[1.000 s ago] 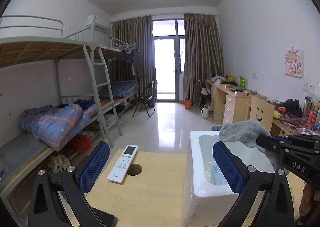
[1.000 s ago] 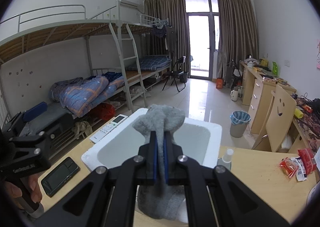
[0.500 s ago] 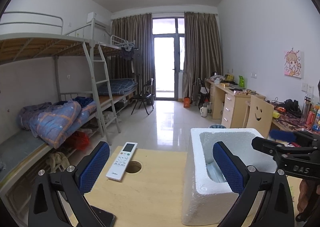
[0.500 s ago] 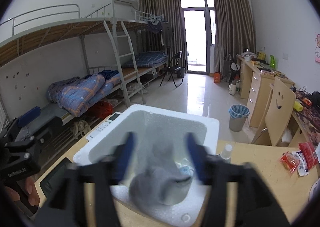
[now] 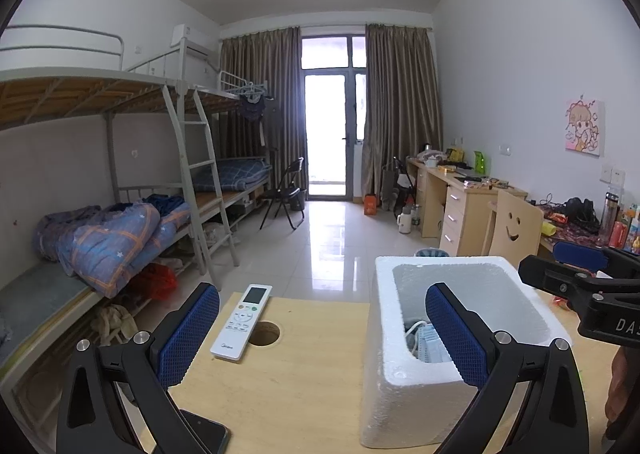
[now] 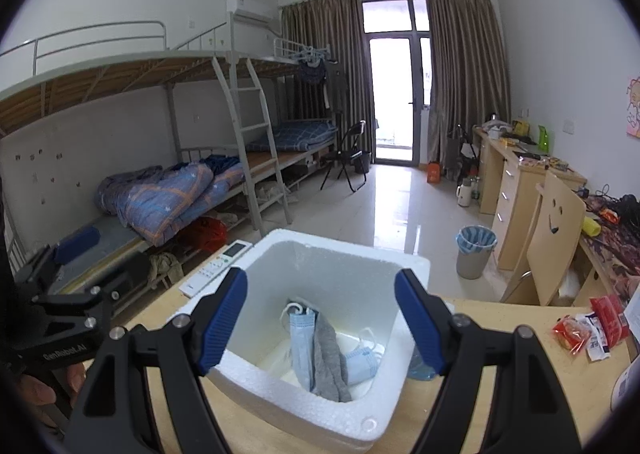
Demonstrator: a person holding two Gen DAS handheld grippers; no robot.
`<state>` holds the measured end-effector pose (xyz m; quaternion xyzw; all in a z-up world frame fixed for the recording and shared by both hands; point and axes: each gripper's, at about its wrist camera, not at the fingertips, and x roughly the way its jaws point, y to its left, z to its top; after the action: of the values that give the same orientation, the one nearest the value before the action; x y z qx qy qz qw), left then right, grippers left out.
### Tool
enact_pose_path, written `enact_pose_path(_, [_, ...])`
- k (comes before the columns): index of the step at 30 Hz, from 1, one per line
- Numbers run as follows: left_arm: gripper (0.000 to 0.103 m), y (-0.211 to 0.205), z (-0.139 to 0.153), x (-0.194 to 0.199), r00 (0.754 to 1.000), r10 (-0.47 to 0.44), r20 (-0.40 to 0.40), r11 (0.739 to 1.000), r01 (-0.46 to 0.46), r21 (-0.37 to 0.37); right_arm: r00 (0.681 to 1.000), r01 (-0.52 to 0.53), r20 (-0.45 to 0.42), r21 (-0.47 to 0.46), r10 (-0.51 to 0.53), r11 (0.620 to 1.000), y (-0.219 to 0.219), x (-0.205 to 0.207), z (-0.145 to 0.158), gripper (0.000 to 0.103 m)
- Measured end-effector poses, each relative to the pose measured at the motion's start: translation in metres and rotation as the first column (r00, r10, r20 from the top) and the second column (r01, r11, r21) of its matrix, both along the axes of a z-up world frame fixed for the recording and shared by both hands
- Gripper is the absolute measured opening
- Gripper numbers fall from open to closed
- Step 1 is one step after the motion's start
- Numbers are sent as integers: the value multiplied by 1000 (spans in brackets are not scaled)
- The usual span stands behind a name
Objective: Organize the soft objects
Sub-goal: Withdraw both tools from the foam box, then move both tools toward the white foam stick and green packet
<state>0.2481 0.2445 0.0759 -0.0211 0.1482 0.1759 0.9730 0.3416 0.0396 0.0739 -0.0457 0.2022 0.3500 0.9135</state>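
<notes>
A white foam box stands on the wooden table. In it lie a grey sock and light blue face masks. My right gripper is open and empty, just above the box's near rim. In the left wrist view the box is at the right, with masks showing inside. My left gripper is open and empty over the table, left of the box. The right gripper's fingers show at the right edge, beyond the box.
A white remote lies by a round hole in the table. A dark phone lies at the near left edge. Red snack packets lie on the table's right side. A clear bottle stands behind the box.
My right gripper opened and dropped the grey sock into the foam box. The left gripper has stayed open and has hardly moved.
</notes>
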Motion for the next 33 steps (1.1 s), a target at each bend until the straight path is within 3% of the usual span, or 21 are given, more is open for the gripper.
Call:
enact_pose_path(9, [103,-30,9,-30,999,-47,12,999,47,-1,1000,29,12,14,-29,999,-17,-26,10,80])
enact_pose_path(19, [103,-71,24,-92,997,-53,49,999,53,3,998,35,50,59,-38,998,-60,-76,25,80])
enact_pose_path(24, [103,-91,14,-131,997,-41,65,999,43,-22,996,50,67,75,-56,996,-82,-104,23,93])
enact_pose_path(33, [103,-109,2,-175,996,-40,78,999,41,-11,994,77,72,114,-85,991,-116,-140,2,97])
